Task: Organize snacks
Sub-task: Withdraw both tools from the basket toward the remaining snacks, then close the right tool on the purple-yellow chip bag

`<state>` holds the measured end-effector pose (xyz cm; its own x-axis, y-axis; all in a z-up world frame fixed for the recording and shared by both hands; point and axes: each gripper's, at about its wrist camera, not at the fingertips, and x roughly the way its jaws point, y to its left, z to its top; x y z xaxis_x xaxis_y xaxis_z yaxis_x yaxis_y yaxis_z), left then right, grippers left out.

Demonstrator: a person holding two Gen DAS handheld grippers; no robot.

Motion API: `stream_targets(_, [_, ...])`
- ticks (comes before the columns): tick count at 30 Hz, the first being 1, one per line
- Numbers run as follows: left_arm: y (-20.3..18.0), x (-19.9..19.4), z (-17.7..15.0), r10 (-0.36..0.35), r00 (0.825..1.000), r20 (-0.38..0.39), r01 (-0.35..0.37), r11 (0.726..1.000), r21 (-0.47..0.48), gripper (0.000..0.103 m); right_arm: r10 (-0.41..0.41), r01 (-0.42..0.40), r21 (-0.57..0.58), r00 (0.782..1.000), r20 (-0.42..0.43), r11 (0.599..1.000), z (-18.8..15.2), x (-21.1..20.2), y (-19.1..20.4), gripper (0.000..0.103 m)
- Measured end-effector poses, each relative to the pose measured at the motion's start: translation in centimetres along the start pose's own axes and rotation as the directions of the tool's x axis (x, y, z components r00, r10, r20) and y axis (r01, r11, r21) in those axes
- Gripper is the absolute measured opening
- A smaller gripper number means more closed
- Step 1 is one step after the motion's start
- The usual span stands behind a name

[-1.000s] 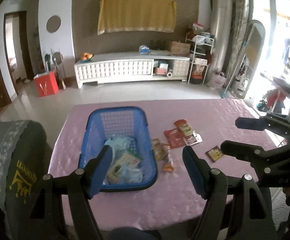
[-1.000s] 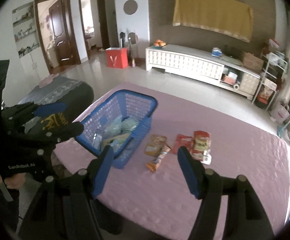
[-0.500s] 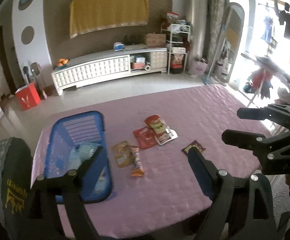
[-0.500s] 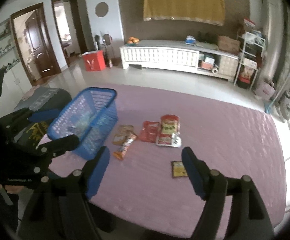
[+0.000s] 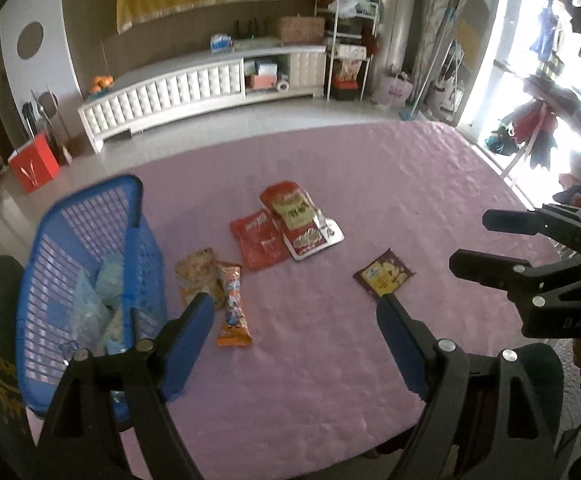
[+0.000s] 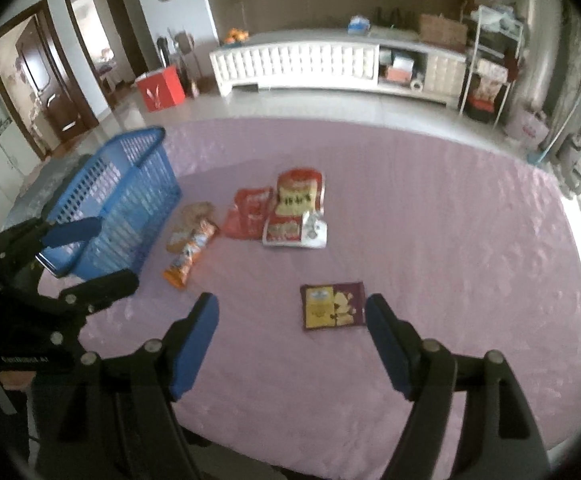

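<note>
Blue basket (image 5: 90, 264) already holds some packets; six snacks (image 5: 290, 216) remain on the bench (image 5: 410, 184). Both tongs (image 5: 294, 320) (image 6: 290, 320) gape empty.

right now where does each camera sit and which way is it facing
Left wrist: sits on the left tool, angled down over the pink table; looks at the blue basket and loose snack packets; its own open blue-padded fingers show, plus the right tool at the right edge.
Right wrist: sits on the right tool, angled down at the same table; the maroon-and-yellow packet lies just ahead; the left tool and part of a hand show at left.
Shared: basket, snack packets, table, white cabinet.
</note>
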<state>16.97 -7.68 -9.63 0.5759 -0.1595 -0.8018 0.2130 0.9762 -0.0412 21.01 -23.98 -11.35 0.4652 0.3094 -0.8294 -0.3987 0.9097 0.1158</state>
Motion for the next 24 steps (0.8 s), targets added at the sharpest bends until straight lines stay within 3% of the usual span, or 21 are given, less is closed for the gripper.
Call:
stream_targets(4, [0.5,2.6,-0.2,0.007,0.999,-0.034,-0.008,1.000,-0.024,0.082,0.002,-0.006,-0.054,0.997,-0.073,0.999,-0.8,3.4,-0.6,0.088])
stream_targets(11, [0.8,7.8,-1.2,-0.022,0.992,-0.122,0.017,0.999,-0.039,0.082,-0.013,0.010,-0.019,0.984,-0.176,1.000,-1.5,8.6,-3.2,0.090])
stream_targets(20, [1.8,13.1,-2.5,-0.041,0.979,-0.201,0.032,0.998,-0.047,0.082,-0.055,0.054,-0.011,0.964,-0.261,0.998,-1.7,13.1,-5.0,0.091])
stream_targets(24, [2.4,14.1,-2.9,-0.040,0.976,-0.214,0.030,0.998,-0.052,0.082,-0.042,0.039,-0.019,0.966,-0.256,0.999,-1.7,13.8,-4.9,0.100])
